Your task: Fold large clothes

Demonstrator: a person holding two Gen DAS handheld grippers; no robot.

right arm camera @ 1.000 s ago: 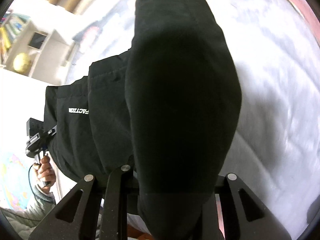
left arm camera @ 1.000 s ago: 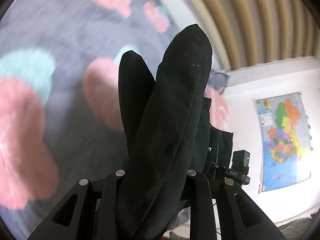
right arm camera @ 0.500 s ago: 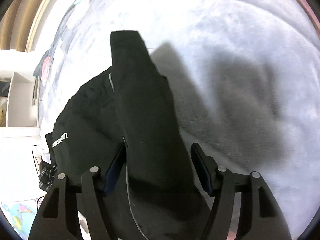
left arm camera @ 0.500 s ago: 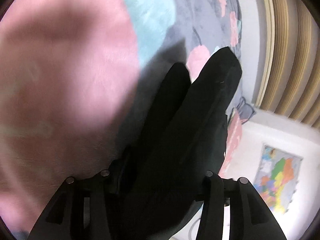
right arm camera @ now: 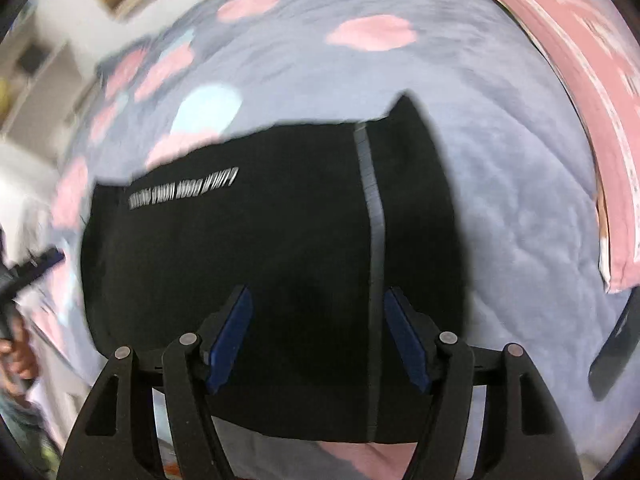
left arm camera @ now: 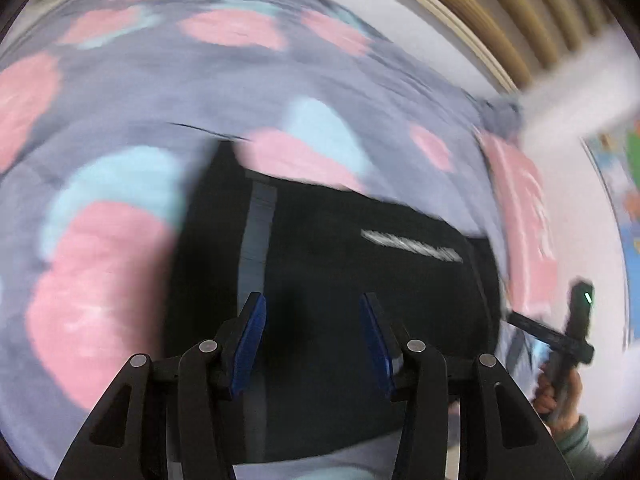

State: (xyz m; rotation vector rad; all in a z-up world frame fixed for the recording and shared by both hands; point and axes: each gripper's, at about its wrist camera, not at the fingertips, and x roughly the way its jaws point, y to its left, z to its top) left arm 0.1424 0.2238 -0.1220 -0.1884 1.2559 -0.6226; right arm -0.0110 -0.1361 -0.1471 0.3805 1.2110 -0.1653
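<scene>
A black garment (left arm camera: pixel 340 280) with a grey stripe and white lettering lies folded flat on the grey bedspread with pink and blue patches (left arm camera: pixel 120 92). It also shows in the right wrist view (right arm camera: pixel 260 240). My left gripper (left arm camera: pixel 312 336) is open and empty above the garment's left part. My right gripper (right arm camera: pixel 316 332) is open and empty above the garment's right part, near the grey stripe (right arm camera: pixel 370 208). The right gripper and the hand holding it show at the right edge of the left wrist view (left arm camera: pixel 568 336).
A pink pillow or folded blanket (right arm camera: pixel 600 100) lies at the right of the bed. A dark flat phone-like object (right arm camera: pixel 612 344) lies on the bedspread at the right. A wall map (left arm camera: pixel 628 168) and wooden slats (left arm camera: pixel 520 12) are behind the bed.
Both grippers let go of the black garment and opened. The garment, held up a second ago, now lies flat on the bed. Both views are blurred by motion.
</scene>
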